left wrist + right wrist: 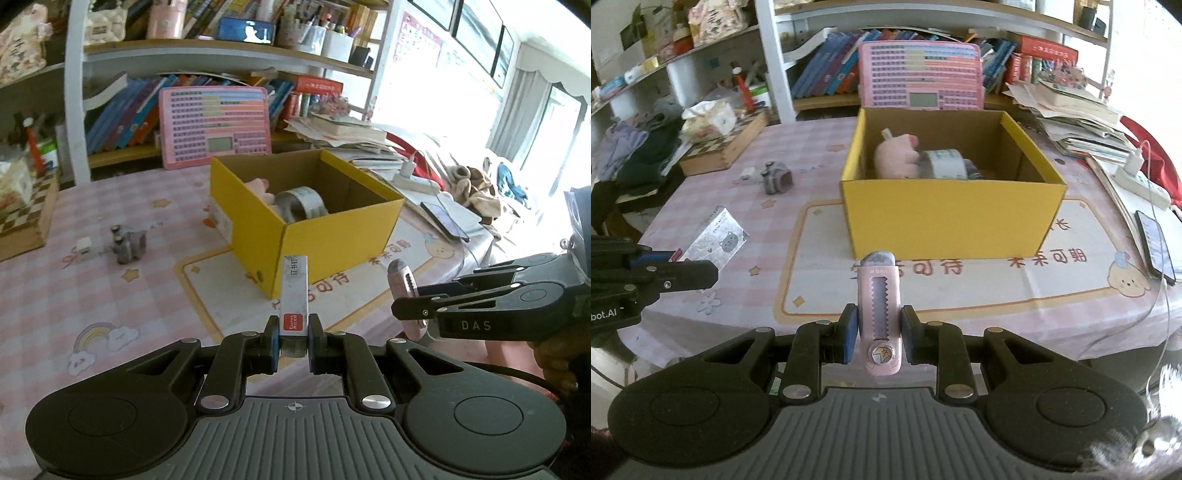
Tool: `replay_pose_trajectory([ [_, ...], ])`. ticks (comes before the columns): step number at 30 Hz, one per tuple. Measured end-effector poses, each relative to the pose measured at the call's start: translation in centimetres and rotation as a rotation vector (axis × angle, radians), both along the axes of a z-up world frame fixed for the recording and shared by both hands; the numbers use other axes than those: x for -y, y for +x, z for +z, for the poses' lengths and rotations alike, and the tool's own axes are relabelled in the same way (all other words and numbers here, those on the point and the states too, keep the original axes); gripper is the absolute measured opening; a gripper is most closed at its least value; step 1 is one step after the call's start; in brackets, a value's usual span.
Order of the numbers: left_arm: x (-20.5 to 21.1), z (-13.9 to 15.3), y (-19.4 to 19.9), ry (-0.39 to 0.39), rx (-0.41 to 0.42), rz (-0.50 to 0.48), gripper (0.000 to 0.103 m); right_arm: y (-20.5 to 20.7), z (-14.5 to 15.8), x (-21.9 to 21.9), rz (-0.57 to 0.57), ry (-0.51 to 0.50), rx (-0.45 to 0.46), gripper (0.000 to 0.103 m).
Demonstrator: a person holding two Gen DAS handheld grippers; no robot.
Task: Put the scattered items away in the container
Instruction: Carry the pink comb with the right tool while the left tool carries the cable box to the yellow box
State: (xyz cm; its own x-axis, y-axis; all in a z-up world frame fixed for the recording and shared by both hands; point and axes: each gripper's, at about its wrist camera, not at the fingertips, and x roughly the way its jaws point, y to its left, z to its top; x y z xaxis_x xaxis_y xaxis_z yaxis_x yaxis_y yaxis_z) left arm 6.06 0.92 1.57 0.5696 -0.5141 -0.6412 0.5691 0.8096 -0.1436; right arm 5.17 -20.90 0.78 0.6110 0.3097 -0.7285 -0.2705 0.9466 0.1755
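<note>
A yellow cardboard box (258, 206) (945, 218) stands open on the pink checked tablecloth; inside lie a pink plush toy (895, 155) and a roll of tape (301, 201) (945, 158). My left gripper (293, 332) is shut on a white staple box (294, 295), held above the table in front of the yellow box. My right gripper (879, 325) is shut on a pink utility knife (879, 306), also in front of the box; it shows in the left wrist view (404, 286). A grey toy (127, 242) (777, 181) and a small white cube (84, 248) lie on the table at left.
A silver packet (716, 240) lies on the cloth at left. A wooden chessboard box (724, 144) with a tissue pack, a pink tablet board (919, 75), a paper stack (1078, 118), a power strip (1141, 181) and a phone (1154, 240) surround the box.
</note>
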Motion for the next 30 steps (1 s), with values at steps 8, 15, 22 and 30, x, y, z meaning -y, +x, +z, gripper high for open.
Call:
replay_pose_trajectory([
  [8, 2.8, -0.2, 1.5, 0.007, -0.011, -0.024, 0.013, 1.9, -0.3, 2.3, -0.033, 0.002, -0.008, 0.023],
  [15, 5.2, 0.1, 3.4, 0.015, 0.002, -0.029, 0.013, 4.4, -0.1, 4.3, -0.054, 0.003, 0.01, 0.023],
  [22, 8.1, 1.5, 5.9, 0.031, 0.071, -0.034, 0.013, 7.6, 1.2, 6.3, -0.052, 0.022, 0.082, 0.023],
  [30, 11.4, 2.3, 9.0, 0.074, 0.134, -0.009, 0.013, 12.6, 2.5, 8.4, -0.023, 0.042, 0.163, 0.023],
])
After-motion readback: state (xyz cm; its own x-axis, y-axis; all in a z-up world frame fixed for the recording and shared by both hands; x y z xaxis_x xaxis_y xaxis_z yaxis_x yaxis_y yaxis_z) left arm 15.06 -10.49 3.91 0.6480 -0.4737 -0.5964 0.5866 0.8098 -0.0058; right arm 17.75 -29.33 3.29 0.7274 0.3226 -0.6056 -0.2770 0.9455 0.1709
